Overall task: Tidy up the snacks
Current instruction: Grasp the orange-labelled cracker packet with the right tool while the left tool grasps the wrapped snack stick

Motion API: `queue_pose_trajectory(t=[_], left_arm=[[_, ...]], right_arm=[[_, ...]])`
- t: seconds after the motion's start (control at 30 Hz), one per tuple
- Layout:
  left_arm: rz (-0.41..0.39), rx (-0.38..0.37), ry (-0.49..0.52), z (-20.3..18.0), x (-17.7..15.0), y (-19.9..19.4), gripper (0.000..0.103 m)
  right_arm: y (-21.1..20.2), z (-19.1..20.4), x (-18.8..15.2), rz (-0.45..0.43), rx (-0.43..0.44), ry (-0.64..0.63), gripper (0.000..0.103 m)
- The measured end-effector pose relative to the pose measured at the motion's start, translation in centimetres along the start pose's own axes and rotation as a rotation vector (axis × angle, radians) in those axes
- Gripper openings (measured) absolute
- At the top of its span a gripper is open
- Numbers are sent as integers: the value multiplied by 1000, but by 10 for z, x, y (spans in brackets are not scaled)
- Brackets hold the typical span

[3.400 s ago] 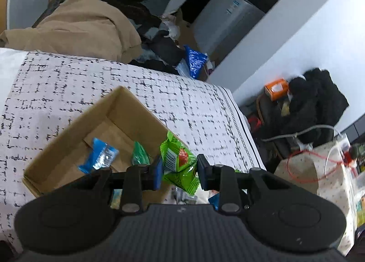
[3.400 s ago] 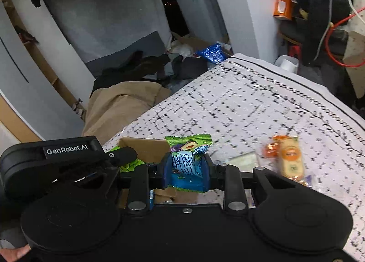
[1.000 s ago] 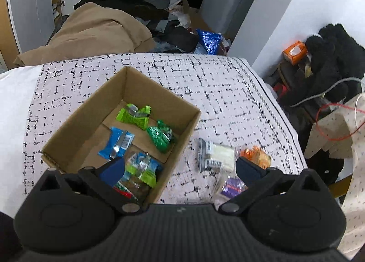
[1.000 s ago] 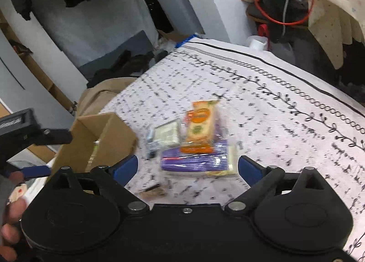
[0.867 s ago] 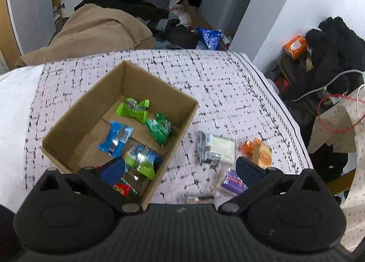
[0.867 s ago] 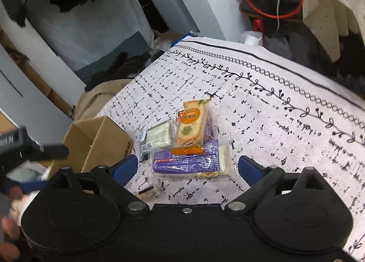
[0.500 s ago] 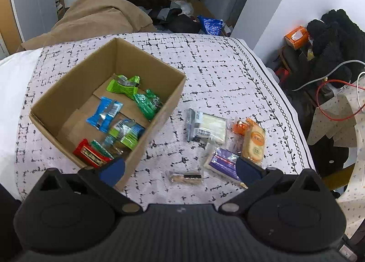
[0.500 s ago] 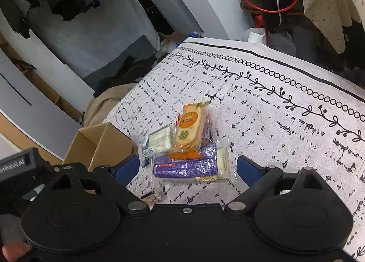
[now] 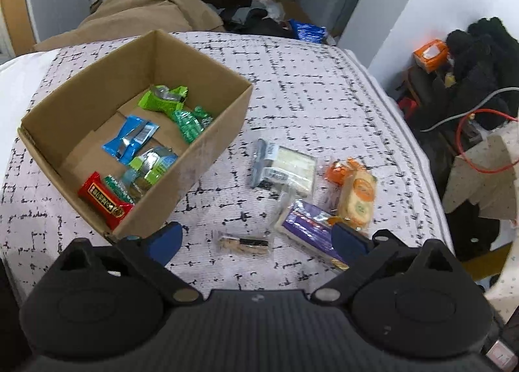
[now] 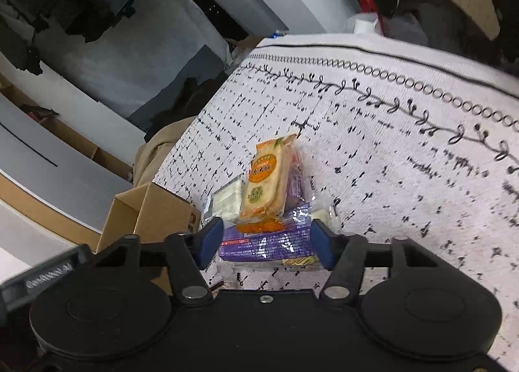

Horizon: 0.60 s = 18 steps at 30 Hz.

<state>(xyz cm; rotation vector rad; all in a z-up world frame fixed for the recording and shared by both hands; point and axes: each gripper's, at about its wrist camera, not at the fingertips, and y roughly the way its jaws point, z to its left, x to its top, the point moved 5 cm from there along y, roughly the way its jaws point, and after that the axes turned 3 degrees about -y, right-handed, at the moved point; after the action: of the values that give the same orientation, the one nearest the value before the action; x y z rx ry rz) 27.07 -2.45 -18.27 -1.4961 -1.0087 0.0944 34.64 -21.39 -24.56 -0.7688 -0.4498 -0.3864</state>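
Observation:
An open cardboard box (image 9: 207,151) on the patterned cloth holds several snack packets, green, blue and red. To its right lie a white packet (image 9: 285,167), an orange cracker packet (image 9: 356,197), a purple packet (image 9: 308,229) and a small brown bar (image 9: 243,244). My left gripper (image 9: 256,239) is open and empty above the brown bar. My right gripper (image 10: 266,242) is open with its fingers on either side of the purple packet (image 10: 269,242). The orange cracker packet (image 10: 266,180) lies just beyond it. The box (image 10: 146,210) is at the left there.
The cloth-covered surface (image 10: 405,151) ends at a bordered edge on the right. Beyond it are black clothes, an orange box (image 9: 429,54) and red cable (image 9: 480,145). A tan blanket (image 9: 146,12) lies behind the box.
Both grippers dropped their green packets into the box and opened. The left one pulled back above the loose snacks. The right one came down around the purple packet and narrowed its jaws.

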Motion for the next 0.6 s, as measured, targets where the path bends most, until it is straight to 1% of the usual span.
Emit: queue_pose_trajectory(t=[0.13,0.33,0.43,0.5,0.6], left_arm=[[20,23,-48,4,-4,13,90],[45,57,-85,7,-12,33,83],[67,71,-94,7,-17,45,78],[66,85,-83,6,-19,50,78],[67,93,-79,6,-21,58,78]], right_arm=[[9,-2,0,17,28,19,45],[17,-5,-2,40,51,42,33],[20,-7,-2,43,59,56,24],[21,-9,-2,43,69,65,11],[20,-9,-2,37,87,64,5]])
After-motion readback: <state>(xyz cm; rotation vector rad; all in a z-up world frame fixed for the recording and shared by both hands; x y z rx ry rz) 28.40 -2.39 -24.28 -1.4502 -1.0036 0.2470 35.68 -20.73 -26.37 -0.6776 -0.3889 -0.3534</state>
